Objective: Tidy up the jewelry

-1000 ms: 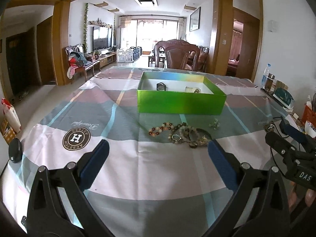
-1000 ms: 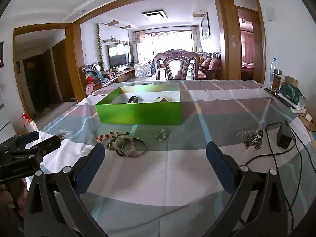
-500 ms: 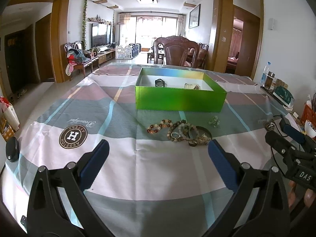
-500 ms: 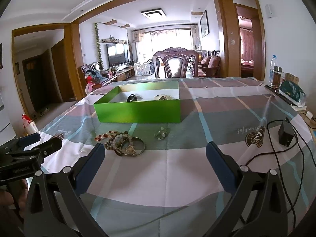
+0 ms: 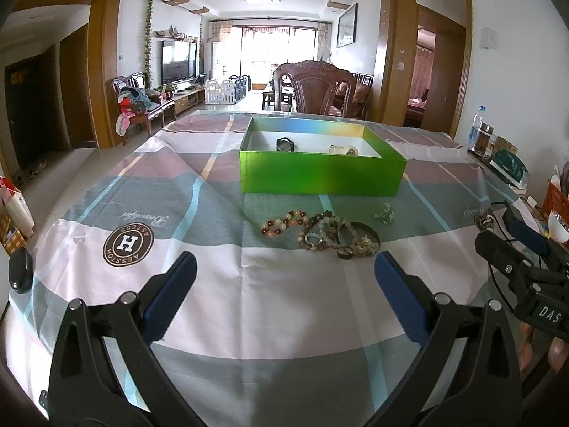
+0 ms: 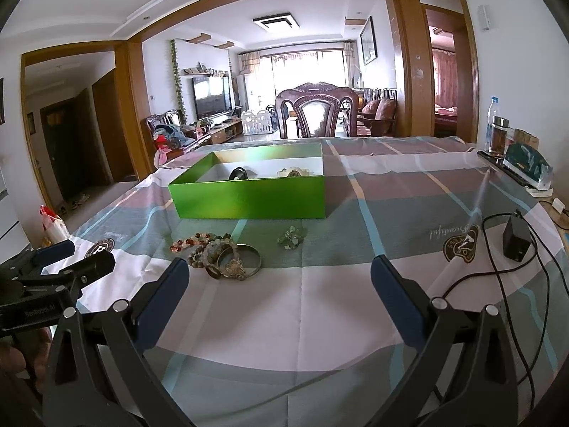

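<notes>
A green box [image 5: 322, 178] [image 6: 249, 197] stands open on the table with a dark ring-like piece [image 5: 284, 144] and a pale piece [image 5: 343, 149] inside. A pile of bead bracelets and a metal bangle [image 5: 327, 235] [image 6: 222, 256] lies in front of the box. A small green crystal piece [image 5: 384, 212] [image 6: 291, 238] lies to its right. My left gripper [image 5: 284, 291] is open and empty, short of the pile. My right gripper [image 6: 279, 295] is open and empty, near the pile's right side.
A plaid tablecloth [image 5: 142, 195] covers the table. A black adapter with cables [image 6: 515, 236] lies at the right. Bottles and a green pouch [image 6: 526, 167] stand at the far right edge. A wooden chair [image 6: 316, 114] is behind the table. A black knob [image 5: 20, 270] sits at the left edge.
Both grippers have tilted and moved slightly so the box and jewelry sit a little lower and closer in view. Both stay open and empty.
</notes>
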The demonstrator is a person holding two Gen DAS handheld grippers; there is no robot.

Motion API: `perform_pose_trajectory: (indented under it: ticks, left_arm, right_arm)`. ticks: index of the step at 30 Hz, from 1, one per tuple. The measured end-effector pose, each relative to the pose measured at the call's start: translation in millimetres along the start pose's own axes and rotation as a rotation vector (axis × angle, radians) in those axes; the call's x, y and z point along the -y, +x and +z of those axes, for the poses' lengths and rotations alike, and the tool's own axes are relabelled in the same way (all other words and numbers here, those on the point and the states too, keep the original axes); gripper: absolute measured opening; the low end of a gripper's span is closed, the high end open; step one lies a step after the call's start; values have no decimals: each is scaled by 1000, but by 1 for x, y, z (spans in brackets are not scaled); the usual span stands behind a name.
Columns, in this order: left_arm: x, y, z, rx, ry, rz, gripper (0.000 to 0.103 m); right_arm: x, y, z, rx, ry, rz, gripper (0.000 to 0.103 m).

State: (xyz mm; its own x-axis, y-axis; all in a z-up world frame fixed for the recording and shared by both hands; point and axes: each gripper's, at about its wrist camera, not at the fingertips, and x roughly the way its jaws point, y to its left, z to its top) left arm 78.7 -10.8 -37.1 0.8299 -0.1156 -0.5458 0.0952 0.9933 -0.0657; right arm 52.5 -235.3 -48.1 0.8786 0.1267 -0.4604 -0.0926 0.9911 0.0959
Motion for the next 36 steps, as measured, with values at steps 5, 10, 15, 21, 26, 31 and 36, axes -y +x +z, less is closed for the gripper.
perform_pose_trajectory:
  ticks: [5,10,15,21,26,31,36]
  left_arm:
    - [0,1,-1,-2,0,0,99]
    - [-1,6,-2,-14,0,1,99]
    - [-3,14,-1,-25,1,1,99]
    - [-4,22,1,-40,6,-1,99]
    - [-8,29,2,-52,4,3,99]
    - [-14,39,6,-70,-1,10,99]
    - [-13,50,10,-86,2,3,99]
  right_arm:
    - [0,1,-2,1,-2,-4,100]
    - [1,9,-2,-16,-8,-9,100]
    - [7,43,14,-75,-12,2,100]
    - [10,113,38,-198,-42,-7,91]
    - [10,168,39,-308,-27,-17,81]
    - [9,198,29,-384,-9,-10,63]
    - [15,202,28,-405,31,39,21]
